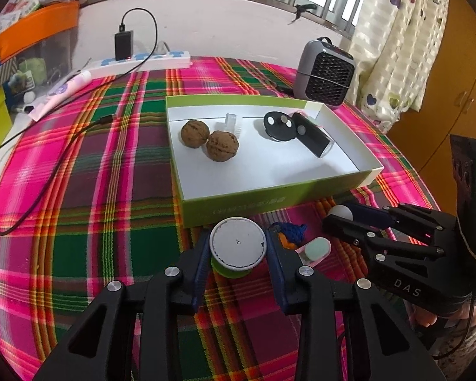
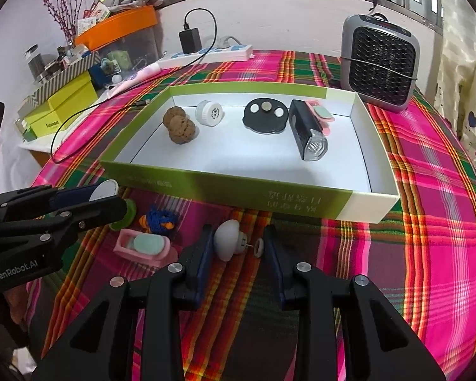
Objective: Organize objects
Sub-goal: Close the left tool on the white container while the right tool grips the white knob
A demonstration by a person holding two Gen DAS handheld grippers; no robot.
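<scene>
A: Left gripper (image 1: pixel 238 247) pinches the green spool (image 1: pixel 238 249) by its white rim, just in front of the box (image 1: pixel 269 190). Right gripper (image 2: pixel 238 244) clamps the white knob (image 2: pixel 227 243) and its pin.

B: Risks?

A: The spool could tip out of that rim grip. The knob could pivot on its pin and clip the box wall.
</scene>
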